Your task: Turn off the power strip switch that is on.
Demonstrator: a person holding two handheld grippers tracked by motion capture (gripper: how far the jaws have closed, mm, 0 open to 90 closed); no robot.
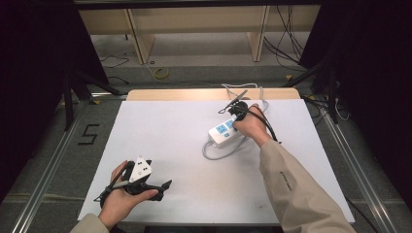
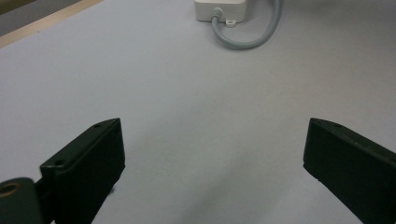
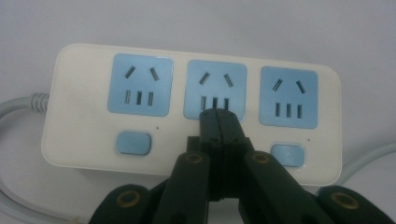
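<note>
my right gripper has its two black jaws pressed flat together with nothing between them, and their joined tip sits over the middle socket of the white power strip, just at its lower row of slots. whether the tip actually touches the plastic i cannot tell. the strip has three blue socket faces in a row and blue switches under the outer ones; the middle switch is hidden behind my jaws. in the high view the power strip lies on the white table sheet, right of centre and towards the far side, with my right hand over its far end and its grey cable looping out from the near end.

my left gripper rests low at the near left of the sheet, well apart from the strip. its jaws stand wide open and hold nothing, only bare sheet between them. from its own view the strip's end and the curl of the cable show far off at the top.
</note>
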